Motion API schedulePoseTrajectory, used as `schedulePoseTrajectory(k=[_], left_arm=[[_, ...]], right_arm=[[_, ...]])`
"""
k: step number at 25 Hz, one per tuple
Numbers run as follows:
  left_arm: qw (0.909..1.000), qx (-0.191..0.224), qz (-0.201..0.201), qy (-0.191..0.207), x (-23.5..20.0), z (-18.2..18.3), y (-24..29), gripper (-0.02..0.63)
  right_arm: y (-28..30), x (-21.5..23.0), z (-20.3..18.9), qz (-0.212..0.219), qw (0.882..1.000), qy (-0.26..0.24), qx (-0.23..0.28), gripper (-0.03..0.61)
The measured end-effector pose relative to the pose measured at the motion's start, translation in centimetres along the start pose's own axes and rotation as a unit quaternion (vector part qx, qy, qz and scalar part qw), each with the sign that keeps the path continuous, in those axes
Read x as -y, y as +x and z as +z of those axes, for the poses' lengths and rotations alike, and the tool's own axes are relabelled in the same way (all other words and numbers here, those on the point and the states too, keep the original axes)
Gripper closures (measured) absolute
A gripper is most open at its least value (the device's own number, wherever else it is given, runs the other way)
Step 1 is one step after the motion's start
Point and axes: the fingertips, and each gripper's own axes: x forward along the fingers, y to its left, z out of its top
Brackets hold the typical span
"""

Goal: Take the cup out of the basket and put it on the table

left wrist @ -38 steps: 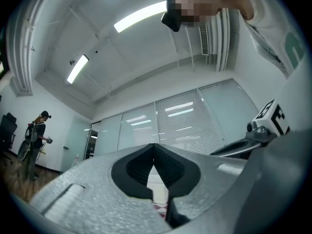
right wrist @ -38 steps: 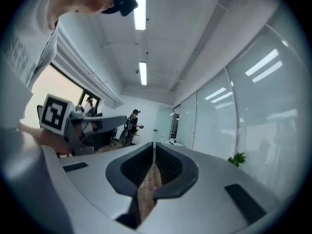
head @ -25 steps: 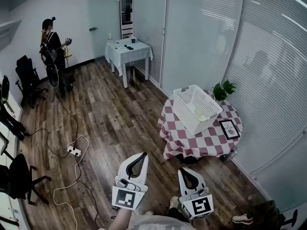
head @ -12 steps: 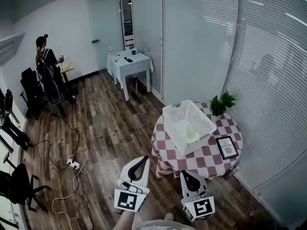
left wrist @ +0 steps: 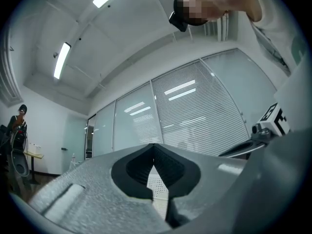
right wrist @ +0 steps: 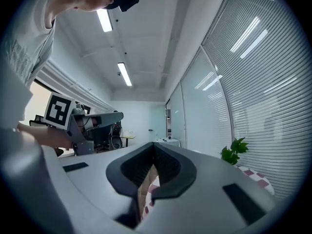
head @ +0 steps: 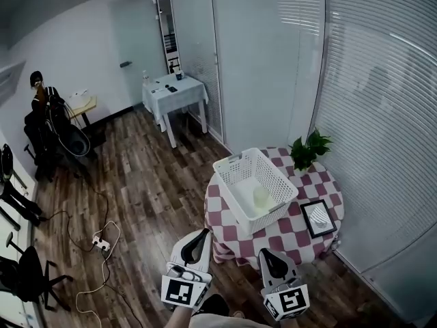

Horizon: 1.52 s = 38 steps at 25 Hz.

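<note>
A white slatted basket lies on the round table with a red-and-white checked cloth. In the basket rests a pale cup. Both grippers hover low in the head view, short of the table's near edge. The left gripper is shut and holds nothing; in its own view its tips meet, with basket mesh showing below them. The right gripper is shut and empty too; below its tips a strip of the checked cloth shows.
On the table also stand a potted plant and a framed picture. Glass walls with blinds run behind and to the right. A power strip with cables lies on the wood floor. Farther off are a white table, chairs and a person.
The view has come nearer to the round table, so the basket now sits closer to the middle, just ahead of the grippers. Both grippers stay shut.
</note>
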Motion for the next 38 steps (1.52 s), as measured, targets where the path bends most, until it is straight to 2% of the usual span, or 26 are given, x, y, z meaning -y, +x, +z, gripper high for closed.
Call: schedulePoseTrajectory(k=[6, 15, 19, 23, 26, 30, 38], left_arm=[[0.9993, -0.021, -0.029, -0.008, 0.4, -4.1, 5.8, 0.611], [0.9971, -0.003, -0.066, -0.039, -5.3, -7.2, 17.5, 0.611], [0.995, -0.017, -0.089, -0.042, -7.6, -9.4, 22.1, 0.611], [0.9921, -0.041, -0.107, -0.052, -9.5, -11.1, 25.5, 0.611], [0.9915, -0.049, -0.107, -0.054, -11.6, -12.1, 28.3, 0.611], [0.993, -0.055, -0.085, -0.06, -14.0, -14.9, 31.2, 0.611], [0.9937, -0.064, -0.073, -0.055, -11.9, -16.7, 34.4, 0.611]], right_arm=[[5.2, 3.4, -0.6, -0.006, 1.0, 0.003, 0.004, 0.569], [15.1, 9.4, 0.6, -0.048, 0.999, -0.007, -0.003, 0.569], [20.1, 11.9, 0.8, -0.072, 0.997, 0.014, 0.008, 0.569], [24.3, 13.7, 1.8, -0.076, 0.997, -0.002, 0.003, 0.569], [27.2, 15.1, 2.1, -0.076, 0.997, -0.004, -0.007, 0.569], [28.9, 16.7, 0.4, -0.09, 0.996, -0.002, -0.028, 0.569], [29.0, 22.7, -3.0, -0.075, 0.987, -0.091, -0.111, 0.568]])
